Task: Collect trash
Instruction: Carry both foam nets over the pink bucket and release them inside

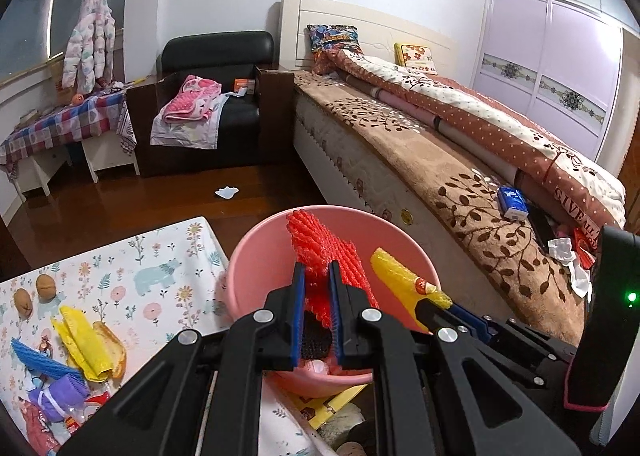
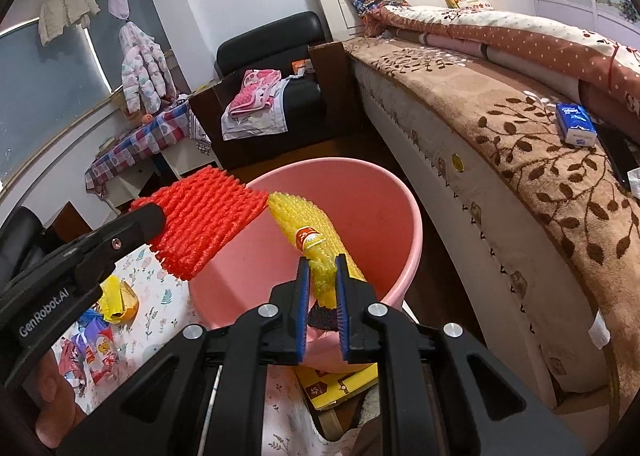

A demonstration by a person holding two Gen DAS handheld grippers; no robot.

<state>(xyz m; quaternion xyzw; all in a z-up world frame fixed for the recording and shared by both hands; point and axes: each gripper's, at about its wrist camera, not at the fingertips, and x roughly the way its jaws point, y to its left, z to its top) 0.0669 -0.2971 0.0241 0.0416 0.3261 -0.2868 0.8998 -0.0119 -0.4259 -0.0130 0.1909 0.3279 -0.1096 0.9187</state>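
A pink bin [image 1: 256,256] [image 2: 376,208] stands on the floor between the table and the bed. My left gripper [image 1: 316,270] is shut on a red foam net [image 1: 320,244] [image 2: 204,224], which it holds over the bin's mouth. My right gripper [image 2: 322,262] is shut on a yellow foam net [image 2: 312,240] [image 1: 404,280] with an orange label, also over the bin, just right of the red one. In the right wrist view the left gripper [image 2: 154,222] enters from the left. More trash lies on the table: a yellow net [image 1: 84,340], a blue net [image 1: 40,360], wrappers [image 1: 60,408].
The table with a floral cloth [image 1: 160,268] is at lower left, with two walnuts [image 1: 46,286]. A bed [image 1: 440,176] runs along the right with a blue tissue pack [image 1: 512,202] and crumpled paper [image 1: 568,256]. White scrap [image 1: 226,191] lies on the wooden floor near a black armchair [image 1: 216,96].
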